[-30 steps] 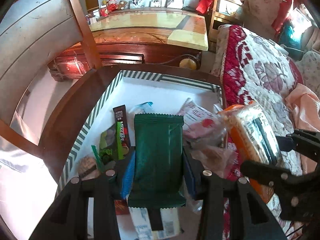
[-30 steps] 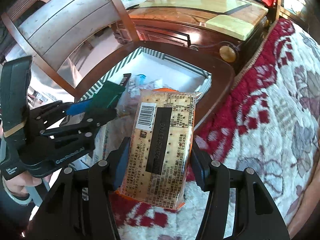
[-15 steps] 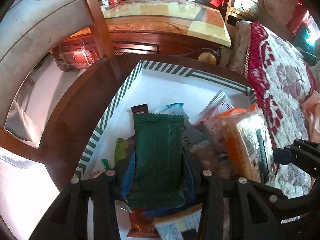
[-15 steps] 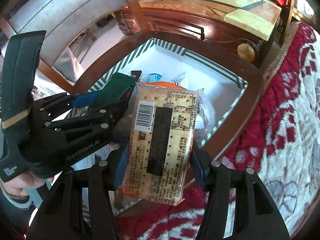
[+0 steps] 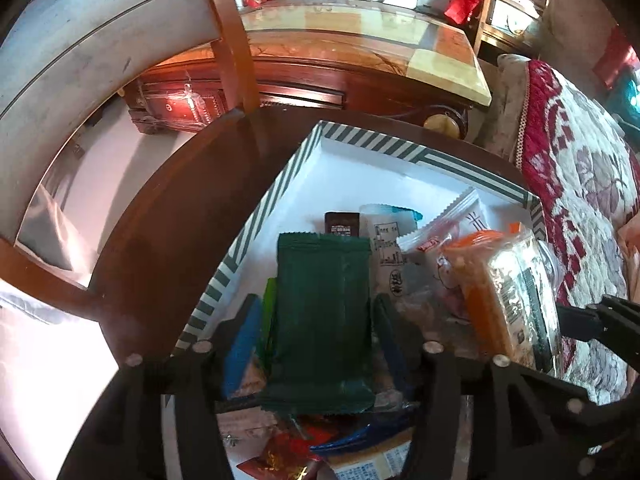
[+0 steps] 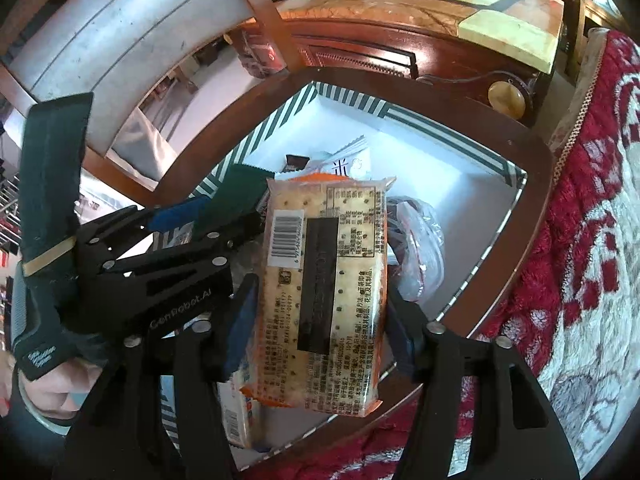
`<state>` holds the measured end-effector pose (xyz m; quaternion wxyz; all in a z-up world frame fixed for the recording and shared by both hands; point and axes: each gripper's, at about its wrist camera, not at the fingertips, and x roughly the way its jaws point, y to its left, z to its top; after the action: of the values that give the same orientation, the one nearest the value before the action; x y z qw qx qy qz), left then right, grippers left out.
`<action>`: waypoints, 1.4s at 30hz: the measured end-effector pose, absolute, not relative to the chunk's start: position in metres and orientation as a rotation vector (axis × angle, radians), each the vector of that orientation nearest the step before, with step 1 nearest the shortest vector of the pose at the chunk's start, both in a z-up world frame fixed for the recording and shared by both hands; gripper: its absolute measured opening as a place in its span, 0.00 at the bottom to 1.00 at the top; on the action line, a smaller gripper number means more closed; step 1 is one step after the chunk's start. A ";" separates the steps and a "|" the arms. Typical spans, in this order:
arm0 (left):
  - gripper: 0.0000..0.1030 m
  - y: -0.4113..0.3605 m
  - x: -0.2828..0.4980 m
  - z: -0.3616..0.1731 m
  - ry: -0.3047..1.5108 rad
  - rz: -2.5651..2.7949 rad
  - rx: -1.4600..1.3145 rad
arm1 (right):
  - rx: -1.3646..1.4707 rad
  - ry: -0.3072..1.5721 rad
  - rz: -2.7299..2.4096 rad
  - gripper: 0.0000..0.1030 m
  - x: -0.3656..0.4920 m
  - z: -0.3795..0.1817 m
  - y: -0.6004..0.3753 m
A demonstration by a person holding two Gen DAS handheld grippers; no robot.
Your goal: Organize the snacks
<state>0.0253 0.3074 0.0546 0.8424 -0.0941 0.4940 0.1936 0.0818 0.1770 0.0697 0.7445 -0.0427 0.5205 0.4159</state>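
Snacks lie heaped at the near end of the striped box (image 5: 400, 152), which sits on the dark wooden table (image 5: 192, 216): a brown bar (image 5: 342, 224), a pale printed sachet (image 5: 390, 240) and clear bags at the right. Two more packets hang above that heap. The green packet (image 5: 324, 320) is clamped by its long sides in the left gripper (image 5: 316, 332), its long axis running from near to far along the fingers, and it hovers over the near left part of the box. The cracker pack (image 6: 324, 292) is pinched the same way in the right gripper (image 6: 320, 312), barcode side up, long axis also near to far, over the near right part of the box beside the clear bags (image 6: 420, 248).

Both pairs of jaws are closed only as far as each packet's width; neither touches the box or the heap. The two grippers hang just beside each other, the green packet's far end close to the cracker pack's left edge.

The far half of the box floor is bare white, straight ahead of both packets along their long axes. I judge that each hand is equally placed to set its packet down there, lengthwise.
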 end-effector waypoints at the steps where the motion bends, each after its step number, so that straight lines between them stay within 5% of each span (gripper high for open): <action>1: 0.68 0.308 0.024 0.055 1.040 0.412 -0.202 | -0.098 1.136 0.909 0.60 0.081 0.072 0.175; 22: 0.82 0.240 -0.029 0.100 0.836 0.381 -0.140 | -0.125 0.903 0.732 0.60 0.031 0.107 0.090; 29: 0.99 0.217 -0.045 0.108 0.766 0.387 -0.136 | -0.114 0.903 0.700 0.60 0.015 0.100 0.064; 42: 1.00 0.188 -0.057 0.092 0.857 0.316 -0.133 | -0.106 0.940 0.692 0.60 0.000 0.088 0.033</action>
<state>-0.0571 0.1882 0.0916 0.8954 -0.0640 0.4135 0.1526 0.0002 0.0332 0.0883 0.8332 -0.0499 0.4434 0.3265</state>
